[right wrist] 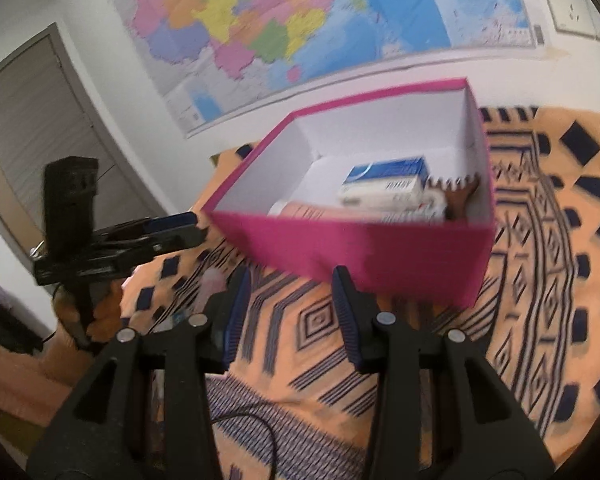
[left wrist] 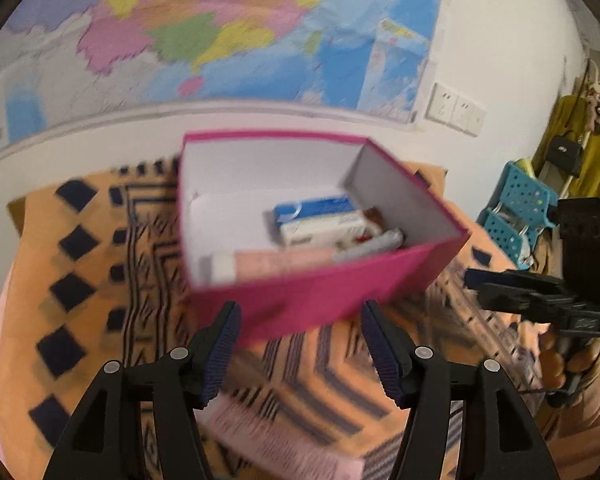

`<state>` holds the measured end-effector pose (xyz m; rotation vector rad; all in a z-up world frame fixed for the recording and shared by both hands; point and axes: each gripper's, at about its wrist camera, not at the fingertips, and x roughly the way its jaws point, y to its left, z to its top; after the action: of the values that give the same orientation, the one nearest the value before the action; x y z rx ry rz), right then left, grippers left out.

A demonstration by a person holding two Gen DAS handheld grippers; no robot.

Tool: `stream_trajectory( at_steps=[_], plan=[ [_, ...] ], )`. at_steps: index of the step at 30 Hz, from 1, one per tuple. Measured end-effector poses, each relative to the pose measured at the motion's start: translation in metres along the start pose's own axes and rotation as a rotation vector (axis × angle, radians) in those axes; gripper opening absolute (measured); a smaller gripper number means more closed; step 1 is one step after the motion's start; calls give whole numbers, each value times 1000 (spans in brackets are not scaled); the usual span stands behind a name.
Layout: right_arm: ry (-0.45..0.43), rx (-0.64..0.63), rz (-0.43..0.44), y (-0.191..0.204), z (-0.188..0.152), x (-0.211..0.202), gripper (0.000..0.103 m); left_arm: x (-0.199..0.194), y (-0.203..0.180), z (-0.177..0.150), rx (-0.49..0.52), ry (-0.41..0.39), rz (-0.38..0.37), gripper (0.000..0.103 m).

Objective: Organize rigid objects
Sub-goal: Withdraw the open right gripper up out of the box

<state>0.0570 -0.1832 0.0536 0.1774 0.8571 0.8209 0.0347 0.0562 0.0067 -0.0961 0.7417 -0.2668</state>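
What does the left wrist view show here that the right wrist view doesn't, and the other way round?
Only the left wrist view shows a turquoise perforated basket and a mustard garment at right. Only the right wrist view shows a grey slatted door at left. Both show the pink box holding a blue and white carton, the patterned orange cloth and the wall map, with open, empty jaws in front.

Bright, even indoor light; heavy motion blur; fisheye bending with dark corners

open pink box (left wrist: 320, 304) on patterned cloth, small packages (left wrist: 320, 220) inside
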Motion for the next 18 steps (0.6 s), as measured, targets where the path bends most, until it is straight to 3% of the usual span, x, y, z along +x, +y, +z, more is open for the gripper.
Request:
stream_trajectory(
  at_steps=[9, 18],
  plan=[
    [131, -14, 92, 24, -38, 22, 44, 8, 25, -39, -71, 77, 53, 63],
    [294, 40, 229, 38, -68, 58, 45, 17, 48, -49, -108, 117, 113, 63]
  ],
)
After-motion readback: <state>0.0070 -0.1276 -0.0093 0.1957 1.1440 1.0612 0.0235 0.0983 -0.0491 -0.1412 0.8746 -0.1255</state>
